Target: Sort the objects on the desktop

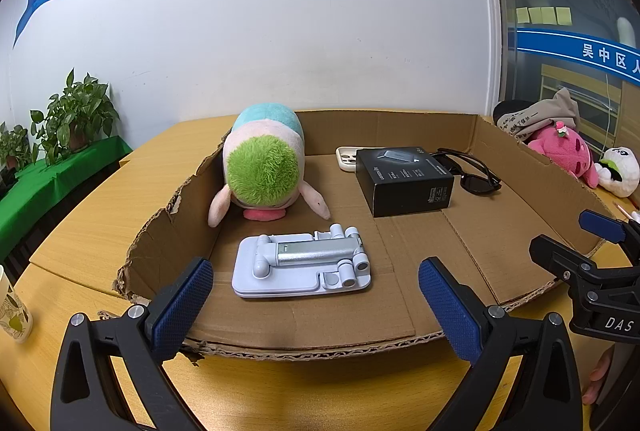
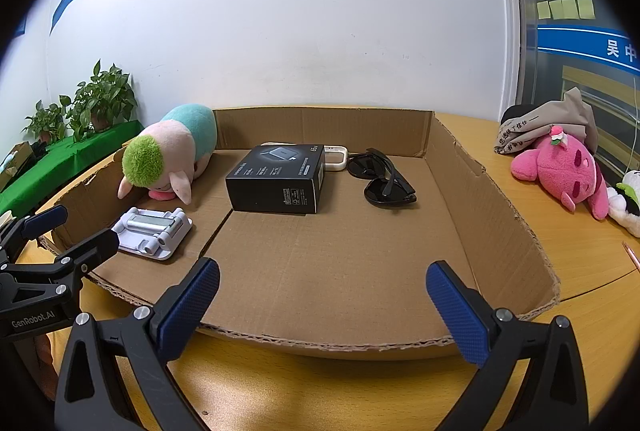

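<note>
Lying flat in the near-left part of the cardboard tray [image 1: 500, 251], the folded phone stand [image 1: 301, 262] is seen straight ahead of the left gripper [image 1: 316, 305], just beyond the tray's front edge. Its long axis is laid across the view, running left to right, so that its short sides face the two blue pads [image 1: 182, 305]. The left gripper is held wide, with nothing between its jaws, and the gap looks broader than the stand is long, though that is only judged from a bent fisheye picture.

From the right wrist view the same stand [image 2: 154, 231] is found far off to the left, with the left gripper [image 2: 74, 229] between it and the camera. The right gripper [image 2: 322, 305] is likewise spread wide and empty, and bare cardboard is faced by it; the black box [image 2: 276, 179] and the sunglasses [image 2: 384, 177] are set further back, well apart from its tips.

If the stand is the next thing to be sorted, the left hand is judged the nearer by far. A straight push forward and down over the front edge would be called for, with the pads closed on the stand's ends. The plush toy [image 1: 262, 167], lying just behind the stand, could be nudged if the reach is carried too deep.
</note>
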`<action>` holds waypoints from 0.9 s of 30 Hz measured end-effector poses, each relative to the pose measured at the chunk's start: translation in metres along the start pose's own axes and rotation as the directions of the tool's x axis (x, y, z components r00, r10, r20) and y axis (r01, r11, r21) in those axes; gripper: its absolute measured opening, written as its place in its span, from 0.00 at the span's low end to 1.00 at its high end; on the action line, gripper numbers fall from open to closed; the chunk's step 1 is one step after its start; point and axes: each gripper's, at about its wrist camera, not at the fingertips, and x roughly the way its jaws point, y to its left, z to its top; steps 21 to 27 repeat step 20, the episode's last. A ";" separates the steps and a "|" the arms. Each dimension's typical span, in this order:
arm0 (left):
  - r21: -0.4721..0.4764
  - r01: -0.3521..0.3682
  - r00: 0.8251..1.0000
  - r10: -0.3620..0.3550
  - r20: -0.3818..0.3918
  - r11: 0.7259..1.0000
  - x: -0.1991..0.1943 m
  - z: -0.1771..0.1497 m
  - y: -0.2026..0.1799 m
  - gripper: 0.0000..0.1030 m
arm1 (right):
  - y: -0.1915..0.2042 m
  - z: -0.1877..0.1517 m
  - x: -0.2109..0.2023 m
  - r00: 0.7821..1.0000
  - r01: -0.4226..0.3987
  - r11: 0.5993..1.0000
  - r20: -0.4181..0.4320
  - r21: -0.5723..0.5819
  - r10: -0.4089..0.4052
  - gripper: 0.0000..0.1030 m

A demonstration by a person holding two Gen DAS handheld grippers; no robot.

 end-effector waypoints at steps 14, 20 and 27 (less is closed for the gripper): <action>-0.003 -0.002 1.000 0.002 -0.001 1.000 0.000 0.000 0.000 1.00 | 0.000 0.000 0.000 1.000 0.000 1.000 0.000 0.000 0.000 1.00; -0.007 -0.009 1.000 0.009 -0.002 1.000 -0.001 0.002 0.000 1.00 | 0.000 0.001 0.000 1.000 0.000 1.000 0.000 0.000 0.000 1.00; -0.007 -0.009 1.000 0.009 -0.002 1.000 -0.001 0.002 0.000 1.00 | 0.000 0.001 0.000 1.000 0.000 1.000 0.000 0.000 0.000 1.00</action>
